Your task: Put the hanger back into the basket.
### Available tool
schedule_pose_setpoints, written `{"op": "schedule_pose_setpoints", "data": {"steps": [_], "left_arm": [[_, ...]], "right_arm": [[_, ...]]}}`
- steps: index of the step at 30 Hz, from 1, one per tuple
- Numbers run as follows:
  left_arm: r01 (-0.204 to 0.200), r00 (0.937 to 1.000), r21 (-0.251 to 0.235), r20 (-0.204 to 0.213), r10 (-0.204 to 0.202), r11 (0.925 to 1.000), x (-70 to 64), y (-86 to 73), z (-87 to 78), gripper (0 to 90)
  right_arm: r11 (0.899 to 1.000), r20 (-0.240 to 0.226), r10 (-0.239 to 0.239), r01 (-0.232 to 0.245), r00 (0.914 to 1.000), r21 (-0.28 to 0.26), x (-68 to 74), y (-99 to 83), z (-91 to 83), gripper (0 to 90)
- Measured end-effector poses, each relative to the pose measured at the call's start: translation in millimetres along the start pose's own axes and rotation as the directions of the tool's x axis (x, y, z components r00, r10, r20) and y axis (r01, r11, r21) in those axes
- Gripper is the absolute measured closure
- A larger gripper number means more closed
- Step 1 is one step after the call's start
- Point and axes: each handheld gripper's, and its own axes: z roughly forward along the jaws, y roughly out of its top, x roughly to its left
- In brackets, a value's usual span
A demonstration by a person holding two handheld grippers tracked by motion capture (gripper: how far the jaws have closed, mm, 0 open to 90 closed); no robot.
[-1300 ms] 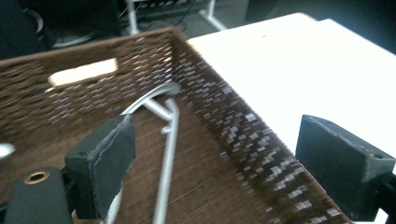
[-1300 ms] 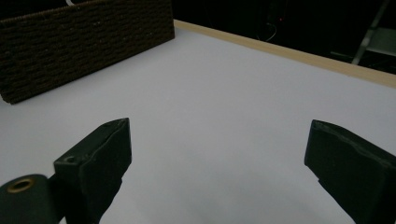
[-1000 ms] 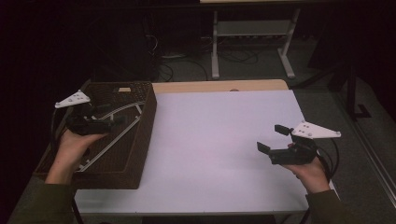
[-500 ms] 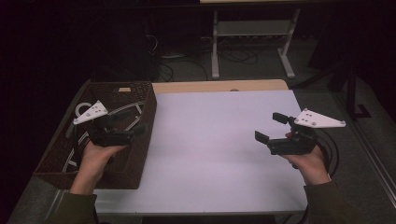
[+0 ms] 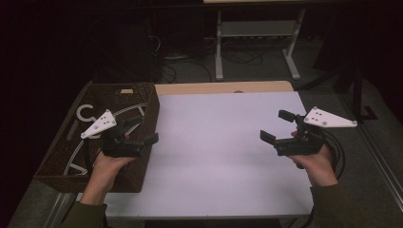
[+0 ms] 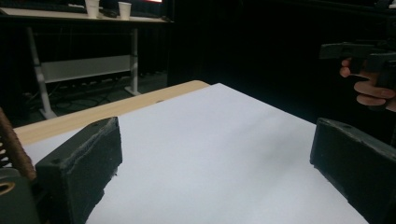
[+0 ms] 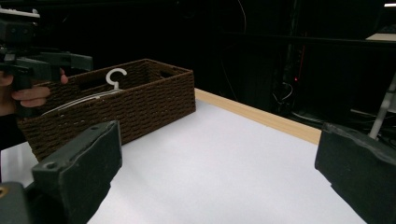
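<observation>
Nearest the person's edge of the table [image 5: 214, 190], two forearms enter from below, each hand holding a gripper.

Left gripper [image 5: 139, 133]: held above the right-hand rim of the basket, jaws spread wide and empty, pointing toward the table's middle. Its own view shows both black jaws far apart with bare white tabletop between them.

Right gripper [image 5: 278, 127]: held over the right part of the white surface, well apart from the basket, jaws parted wide, nothing between them. Its own view confirms the gap, with the basket [image 7: 116, 105] seen beyond.

Basket [image 5: 57, 161]: brown, woven, rectangular, standing on the left end of the table, its long side running away from the person.

Hangers [image 5: 88, 113]: white, lying inside the basket, one hook curled upward near the far end; exact count cannot be told.

Wooden strip [image 5: 223, 88]: bare table edge, along the far side of the white surface.

Farther off: a desk frame [image 5: 256, 42] with metal legs, on a dark floor.
</observation>
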Motion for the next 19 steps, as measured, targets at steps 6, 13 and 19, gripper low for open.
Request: {"op": "schedule_pose_setpoints", "data": {"steps": [6, 13, 19], "left_arm": [[0.006, 1.0000, 0.005, -0.001, -0.006, 1.0000, -0.5, -4.8, -0.2, 2.2], [0.007, 1.0000, 0.005, -0.003, -0.007, 1.0000, 0.2, -5.3, -1.1, 2.2], [0.008, 1.0000, 0.008, -0.001, -0.008, 0.9999, 0.0, -5.2, -1.1, 2.2]], "right_arm": [[1.000, -0.001, -0.005, 0.005, 1.0000, -0.001, 0.2, 0.1, 1.5, 0.4], [1.000, 0.002, -0.007, 0.007, 1.0000, -0.001, 0.3, 0.3, 1.7, 0.4], [1.000, 0.002, -0.013, 0.013, 0.9999, 0.002, 0.6, 0.3, 1.9, 0.4]]}}
